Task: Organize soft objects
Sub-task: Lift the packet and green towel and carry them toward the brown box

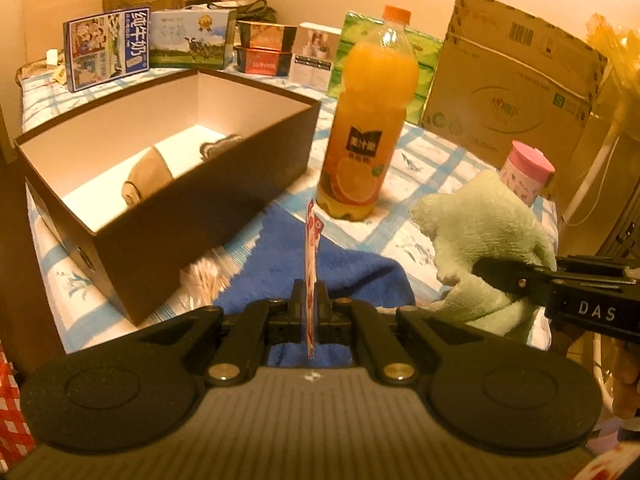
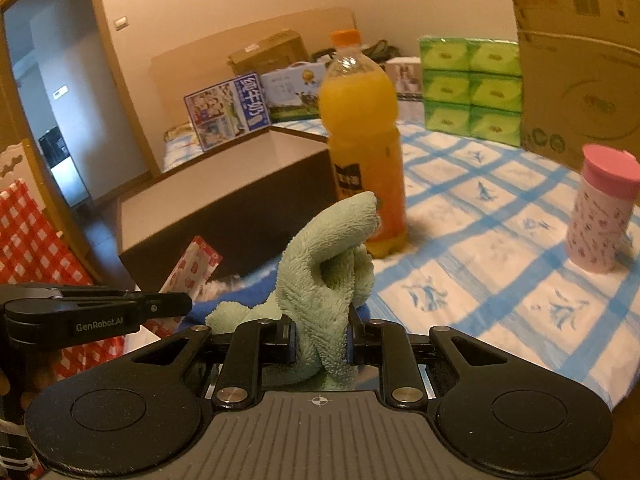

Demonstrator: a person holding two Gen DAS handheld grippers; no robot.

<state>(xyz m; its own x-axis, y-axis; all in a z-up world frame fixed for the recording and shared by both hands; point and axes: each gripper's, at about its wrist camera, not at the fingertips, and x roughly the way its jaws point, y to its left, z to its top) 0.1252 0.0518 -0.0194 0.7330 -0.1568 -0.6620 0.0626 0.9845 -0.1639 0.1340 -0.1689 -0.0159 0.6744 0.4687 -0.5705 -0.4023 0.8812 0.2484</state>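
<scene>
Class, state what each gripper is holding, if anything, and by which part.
Left gripper: thin red-and-white patterned packet, pinched at its lower part. Right gripper: green fluffy cloth, clamped around its bunched lower part.

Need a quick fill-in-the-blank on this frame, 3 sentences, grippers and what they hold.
1. The right gripper is shut on a pale ____ cloth.
2. The left gripper pinches a thin patterned ____.
3. The bottle of orange juice stands beside the open dark ____, on the checked sheet.

Missing: green; packet; box
</scene>
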